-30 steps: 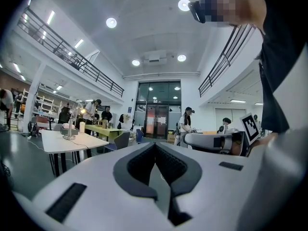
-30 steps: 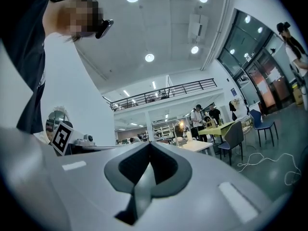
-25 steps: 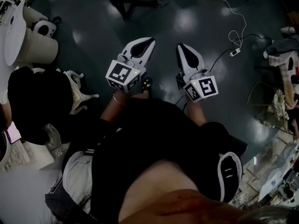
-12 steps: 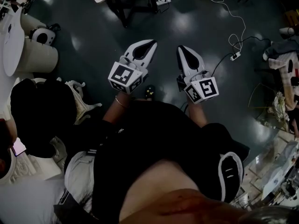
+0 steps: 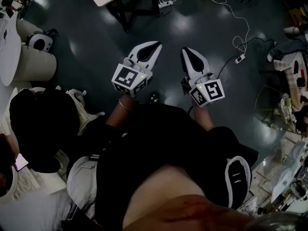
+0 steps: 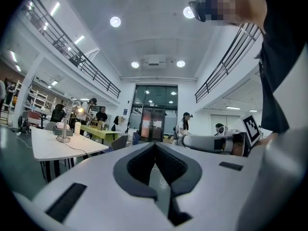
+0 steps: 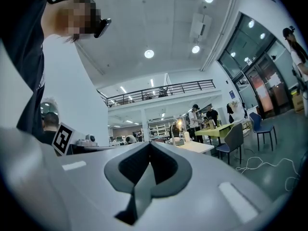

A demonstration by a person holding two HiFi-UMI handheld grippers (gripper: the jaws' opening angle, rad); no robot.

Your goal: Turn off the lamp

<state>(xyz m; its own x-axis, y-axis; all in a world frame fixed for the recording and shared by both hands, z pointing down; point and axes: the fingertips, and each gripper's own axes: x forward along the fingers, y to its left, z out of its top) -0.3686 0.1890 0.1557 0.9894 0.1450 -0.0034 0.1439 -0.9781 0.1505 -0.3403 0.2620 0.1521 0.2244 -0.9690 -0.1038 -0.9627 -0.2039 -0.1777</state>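
Big hall, dark floor (image 5: 96, 42) with a loose cable (image 5: 239, 23) at 1 o'clock. The lit lamp (image 7: 178, 125) stands on a far table (image 7: 195, 147), at 1 o'clock of the right gripper (image 5: 186, 52). It and the left gripper (image 5: 156, 45) are closed and empty. Feet may snag the cable, and shut tips could topple the lamp.

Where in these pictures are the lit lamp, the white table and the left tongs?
lamp (image 6: 80, 110), left gripper view, on its glowing head.
white table (image 6: 50, 150), left gripper view, on its bare top.
left tongs (image 5: 157, 44), head view, at their closed tips.
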